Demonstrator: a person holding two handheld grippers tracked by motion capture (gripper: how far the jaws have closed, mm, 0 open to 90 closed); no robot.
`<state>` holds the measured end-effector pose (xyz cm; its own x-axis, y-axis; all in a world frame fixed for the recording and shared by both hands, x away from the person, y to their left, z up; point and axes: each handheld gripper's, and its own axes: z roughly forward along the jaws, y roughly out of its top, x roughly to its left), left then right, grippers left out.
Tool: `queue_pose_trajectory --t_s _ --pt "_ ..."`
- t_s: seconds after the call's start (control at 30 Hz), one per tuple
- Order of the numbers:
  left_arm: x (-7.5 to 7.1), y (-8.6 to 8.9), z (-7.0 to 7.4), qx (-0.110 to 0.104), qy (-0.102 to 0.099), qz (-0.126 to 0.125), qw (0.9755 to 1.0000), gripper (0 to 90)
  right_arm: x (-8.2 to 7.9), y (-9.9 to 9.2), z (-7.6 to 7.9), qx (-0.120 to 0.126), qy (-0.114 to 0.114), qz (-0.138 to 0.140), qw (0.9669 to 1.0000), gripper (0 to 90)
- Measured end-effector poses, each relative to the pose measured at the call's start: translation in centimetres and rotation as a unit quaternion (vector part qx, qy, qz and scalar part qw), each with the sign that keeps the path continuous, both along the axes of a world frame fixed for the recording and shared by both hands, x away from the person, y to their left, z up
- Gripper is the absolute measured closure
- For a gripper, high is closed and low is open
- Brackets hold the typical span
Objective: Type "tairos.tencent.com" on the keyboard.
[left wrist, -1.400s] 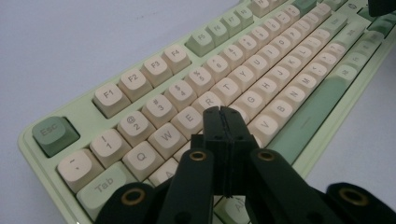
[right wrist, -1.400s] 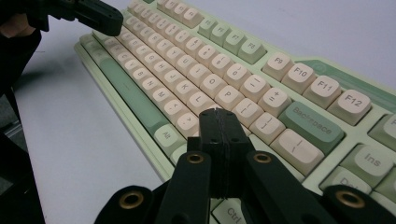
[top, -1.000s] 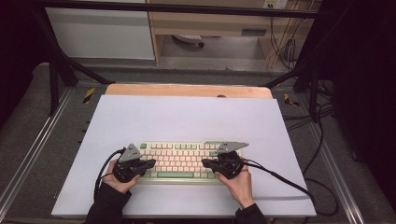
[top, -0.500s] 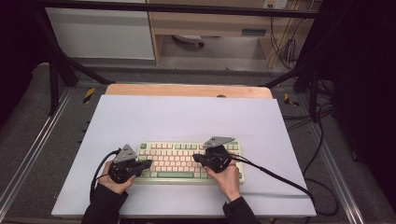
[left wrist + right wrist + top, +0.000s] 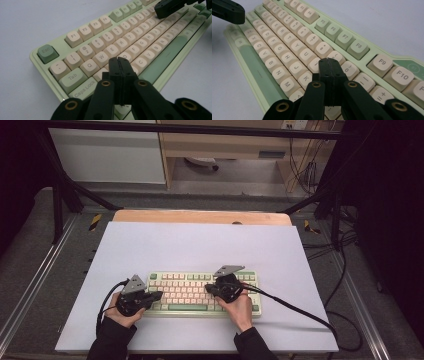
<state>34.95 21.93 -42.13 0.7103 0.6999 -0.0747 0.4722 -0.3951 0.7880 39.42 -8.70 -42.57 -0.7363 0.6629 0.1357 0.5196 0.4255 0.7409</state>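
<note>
On a pale mat point(image 5: 200, 245), the left gripper point(image 5: 159, 296) is held clenched and empty over the left end of a green-and-cream keyboard point(image 5: 200, 292), its tip near the S key point(image 5: 126, 57). Farther right, the right gripper point(image 5: 208, 289), likewise clenched on nothing, is poised above the I and O keys.

We see a pale green keyboard point(image 5: 200, 292) with cream keycaps and darker sage green Esc, function and space keys. At its nine and three o'clock ends hover our black left claw point(image 5: 119, 62) and right claw point(image 5: 329, 63), over a lavender-white tabletop point(image 5: 200, 245).
</note>
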Motion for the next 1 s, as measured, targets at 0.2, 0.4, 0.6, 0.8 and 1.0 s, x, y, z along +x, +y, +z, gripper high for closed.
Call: queue_pose_trajectory --t_s 0.2,0.4,0.6,0.8,1.0 --pt "0.0 0.0 0.0 -0.001 0.001 0.0 1.0 89.7 0.0 0.1 -0.2 -0.001 0.0 -0.001 1.0 90.0" --pt "0.0 0.0 0.0 0.0 0.0 -0.001 1.0 89.7 0.0 0.1 -0.2 0.0 -0.001 0.002 1.0 90.0" --pt "0.0 0.0 0.0 -0.001 0.0 0.0 1.0 89.7 -0.7 -0.5 1.0 0.005 -0.008 0.009 0.9999 90.0" --pt "0.0 0.0 0.1 -0.001 -0.002 -0.001 1.0 89.7 -1.5 -1.2 1.9 0.005 -0.008 0.015 0.9998 90.0" --pt "0.0 0.0 0.2 -0.002 -0.002 -0.001 1.0 89.7 -1.9 -2.4 2.1 0.01 -0.006 0.014 0.9998 90.0"
